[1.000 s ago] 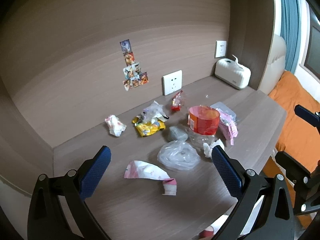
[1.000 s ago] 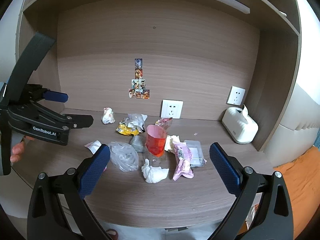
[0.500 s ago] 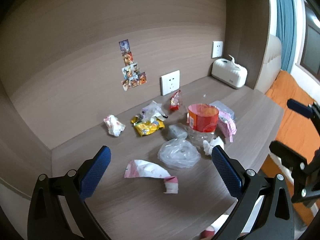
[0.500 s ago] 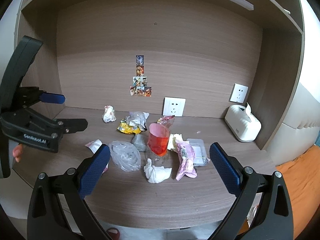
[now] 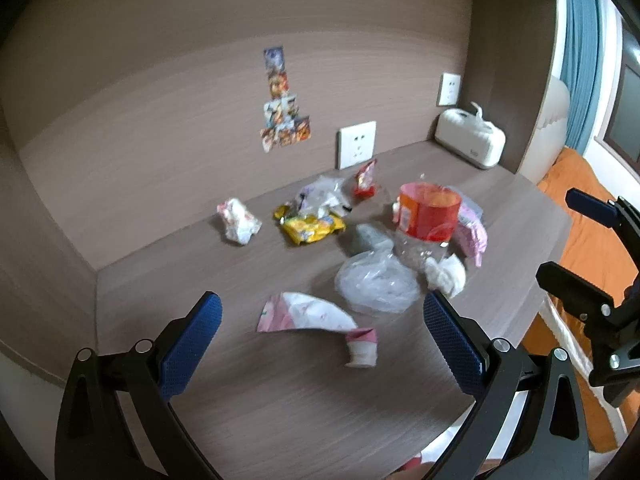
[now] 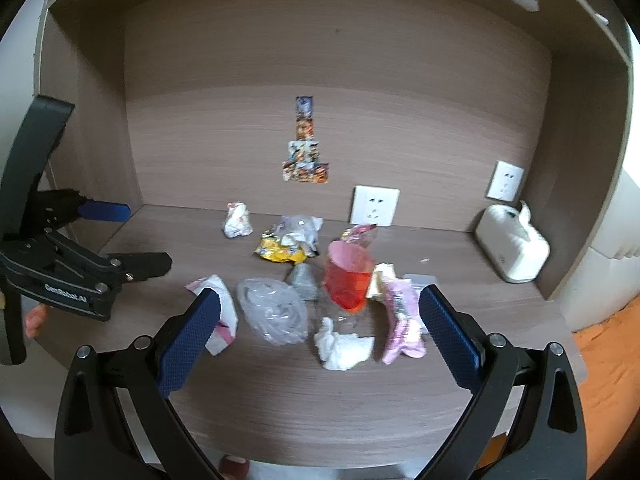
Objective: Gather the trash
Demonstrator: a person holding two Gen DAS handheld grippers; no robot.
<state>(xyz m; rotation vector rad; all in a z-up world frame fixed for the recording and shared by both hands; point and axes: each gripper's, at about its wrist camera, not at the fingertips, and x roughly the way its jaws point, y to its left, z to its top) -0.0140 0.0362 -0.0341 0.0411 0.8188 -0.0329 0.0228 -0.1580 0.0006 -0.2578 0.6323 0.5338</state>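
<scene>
Both tongs empty, blue pads spread wide. Left tongs [image 5: 320, 344] hover over the near-left part of the worktop [image 5: 280, 408]; right tongs [image 6: 318, 336] hover over the near edge, facing the litter squarely. Neither touches anything.

Trash lies loose in a cluster mid-worktop, none collected yet. No bin or bag for it shows in either view.

Nearest to left tongs: pink-and-white wrapper [image 5: 304, 314], flat, torn end curled up. Judged very light, thin film; pinch at the raised curled end, since the flat part gives the pads little to bite on.

Nearest to right tongs: white crumpled tissue [image 6: 342, 346]. Soft, compressible, light; any pinch across the wad should hold.

Beside it: pink sachet [image 6: 402, 320], limp and probably slick; take it across the narrow width.

Clear plastic bag [image 6: 274, 312], bunched. Slippery and springy; close on a gathered fold, not the smooth dome.

Behind: red cup [image 6: 348, 276], upright, seemingly seated on a clear plastic base. Thin wall, likely to buckle or tip; grip the rim lightly, one pad inside and one outside.

Grey lump [image 6: 302, 276] just left of the cup; material unclear.

Farther: yellow snack packet [image 6: 280, 252] with clear film on top; crinkly, light. Small red packet [image 5: 366, 180] near the wall socket [image 5: 356, 144].

Farthest left: crumpled white-pink wad [image 6: 238, 220], apart from the rest.

Tissue box [image 6: 512, 246] at far right is probably not trash.
</scene>
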